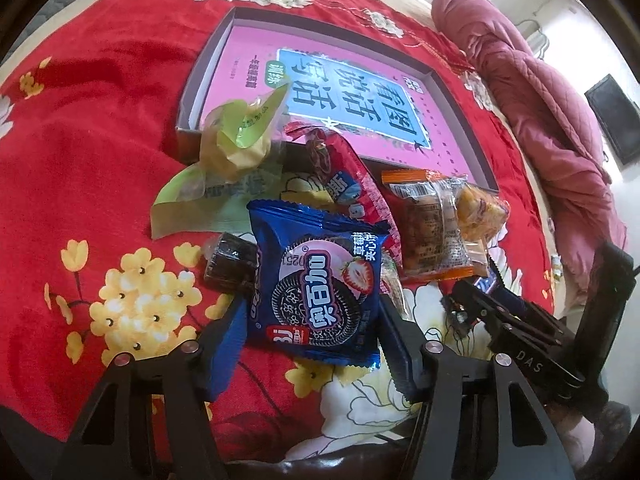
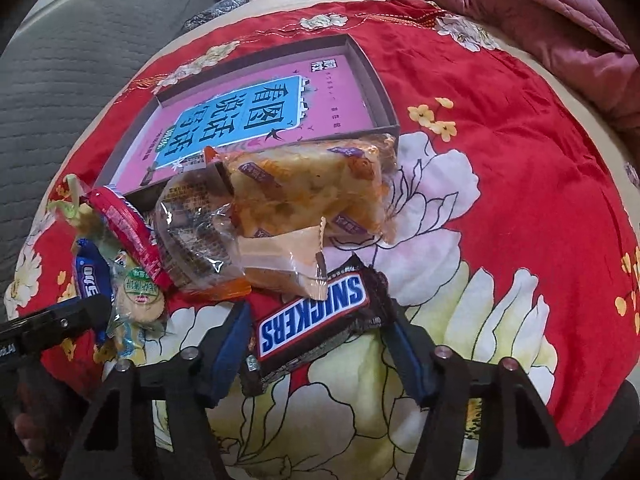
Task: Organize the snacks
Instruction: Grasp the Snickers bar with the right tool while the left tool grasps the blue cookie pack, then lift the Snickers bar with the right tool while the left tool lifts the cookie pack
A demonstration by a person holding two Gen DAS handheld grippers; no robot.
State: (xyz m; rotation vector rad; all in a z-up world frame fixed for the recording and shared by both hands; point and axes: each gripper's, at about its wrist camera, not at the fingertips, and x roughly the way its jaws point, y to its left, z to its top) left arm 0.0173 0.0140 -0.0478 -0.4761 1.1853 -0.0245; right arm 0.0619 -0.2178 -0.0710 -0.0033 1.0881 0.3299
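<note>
A pile of snacks lies on a red flowered bedspread before a shallow box lined with a pink book cover. My left gripper stands open around a blue Oreo packet, fingers on either side. My right gripper stands open around a Snickers bar, which lies between the blue pads. It also shows at the right of the left wrist view. Near them lie a red packet, a green wrapper, a clear-wrapped cake and a bread packet.
The box holds only the pink book. A pink quilt is heaped at the far right of the bed. A grey mattress edge lies left. A green-labelled biscuit pack sits by the left gripper's finger.
</note>
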